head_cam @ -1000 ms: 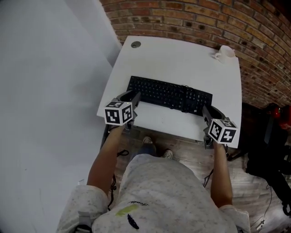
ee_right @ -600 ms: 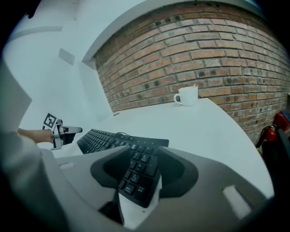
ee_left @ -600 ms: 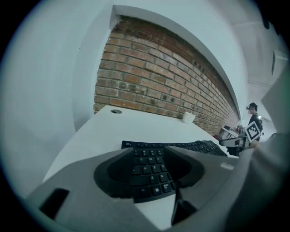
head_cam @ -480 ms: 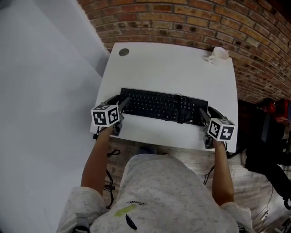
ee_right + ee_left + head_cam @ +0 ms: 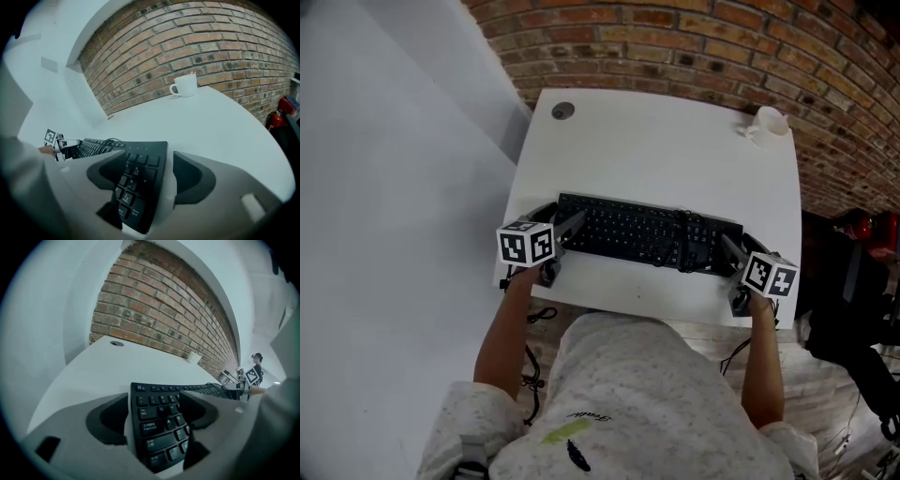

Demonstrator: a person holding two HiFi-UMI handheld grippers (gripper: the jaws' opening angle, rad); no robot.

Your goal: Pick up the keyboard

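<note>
A black keyboard (image 5: 647, 232) lies flat across the near half of the white table (image 5: 666, 141), with a dark cable (image 5: 686, 230) coiled on its right part. My left gripper (image 5: 564, 220) sits at the keyboard's left end, and in the left gripper view that end (image 5: 157, 427) lies between the opening jaws, with a gap beside the left one. At the right end is my right gripper (image 5: 739, 246); in its own view the number-pad end (image 5: 136, 183) lies between the opening jaws. No pad presses on the keyboard.
A white cup (image 5: 766, 122) stands at the table's far right corner, by the brick wall (image 5: 694, 47). A round grommet (image 5: 562, 111) is at the far left corner. Dark gear and a red object (image 5: 862, 230) lie on the floor to the right.
Both grippers have dropped and slid in until the keyboard's two ends lie between their jaws. Both pairs of jaws have spread wider.
</note>
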